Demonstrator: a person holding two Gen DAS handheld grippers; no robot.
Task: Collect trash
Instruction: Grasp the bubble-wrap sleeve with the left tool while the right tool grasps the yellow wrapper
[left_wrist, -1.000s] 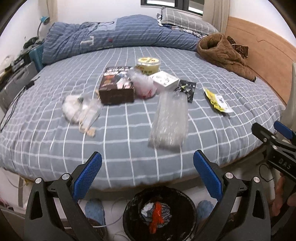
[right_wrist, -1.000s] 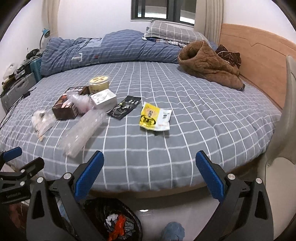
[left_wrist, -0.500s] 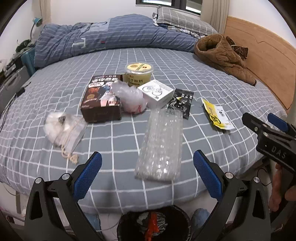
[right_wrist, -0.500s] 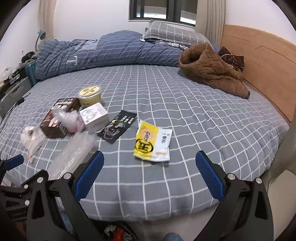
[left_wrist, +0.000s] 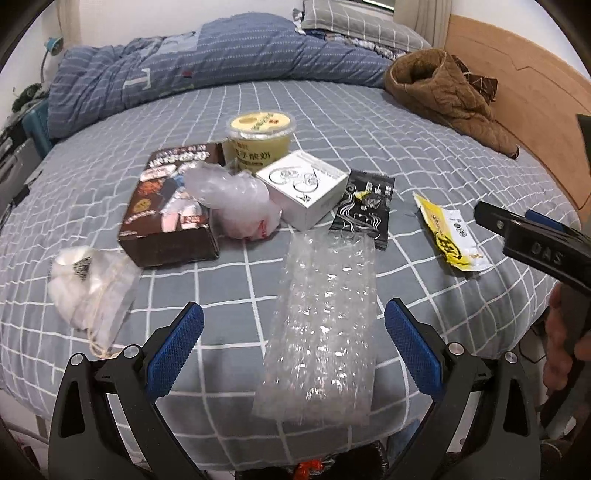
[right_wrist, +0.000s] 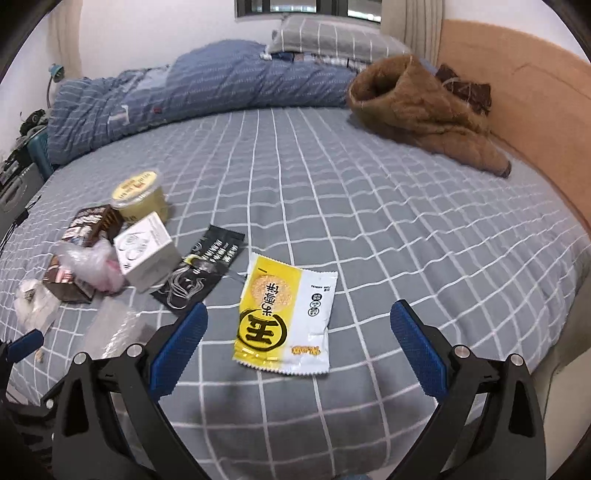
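Lying between right claw (right_wrist: 297, 343): wrapper (right_wrist: 284, 314)

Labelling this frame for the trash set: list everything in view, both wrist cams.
bubble wrap: 1, clear, near bed edge, between left gripper's fingers in view
snack packet: 1, yellow and white, flat on bed ahead of right gripper
black sachet: 1, black, between white box and snack packet
white box: 1, white, mid-bed
yoghurt cup: 1, pale yellow, behind white box
brown box: 1, dark brown, left of white box
plastic bag: 1, clear with pink, resting against brown box
drawstring pouch: 1, white, far left
duvet: 1, blue striped, far side
jacket: 1, brown, by headboard
bin: 1, black, below bed edge
left gripper: open, empty
right gripper: open, empty
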